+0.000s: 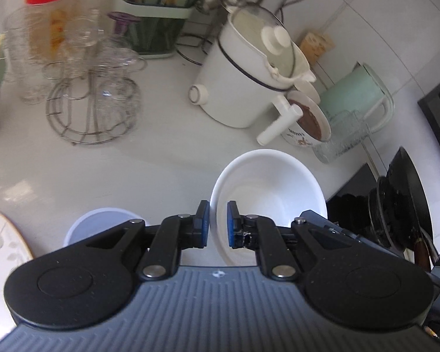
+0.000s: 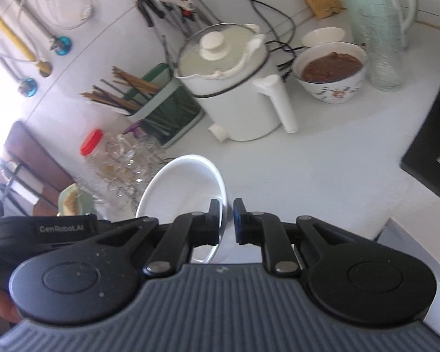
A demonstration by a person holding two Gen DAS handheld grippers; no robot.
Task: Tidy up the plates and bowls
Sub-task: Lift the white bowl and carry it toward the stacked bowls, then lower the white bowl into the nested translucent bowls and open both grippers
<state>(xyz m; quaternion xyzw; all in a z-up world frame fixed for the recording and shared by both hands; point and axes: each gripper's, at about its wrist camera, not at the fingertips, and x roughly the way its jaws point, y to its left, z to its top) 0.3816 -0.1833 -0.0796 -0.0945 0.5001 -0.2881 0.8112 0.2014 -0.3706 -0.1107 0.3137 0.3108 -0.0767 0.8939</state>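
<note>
A white bowl (image 1: 270, 193) is held tilted above the white counter. My left gripper (image 1: 218, 224) is shut on its left rim, one pad on each side. In the right wrist view the same bowl (image 2: 184, 187) has its right rim between the pads of my right gripper (image 2: 226, 220), which is shut on it. A pale blue bowl (image 1: 94, 226) sits on the counter under the left gripper. A floral plate (image 1: 0, 243) lies at the lower left edge.
A white electric kettle (image 1: 243, 76) stands behind the bowl, with a patterned bowl of brown food (image 1: 308, 120) and a mint jug (image 1: 358, 94) to its right. A wire rack of glasses (image 1: 94, 99) stands left. A black stove (image 2: 434, 146) is on the right.
</note>
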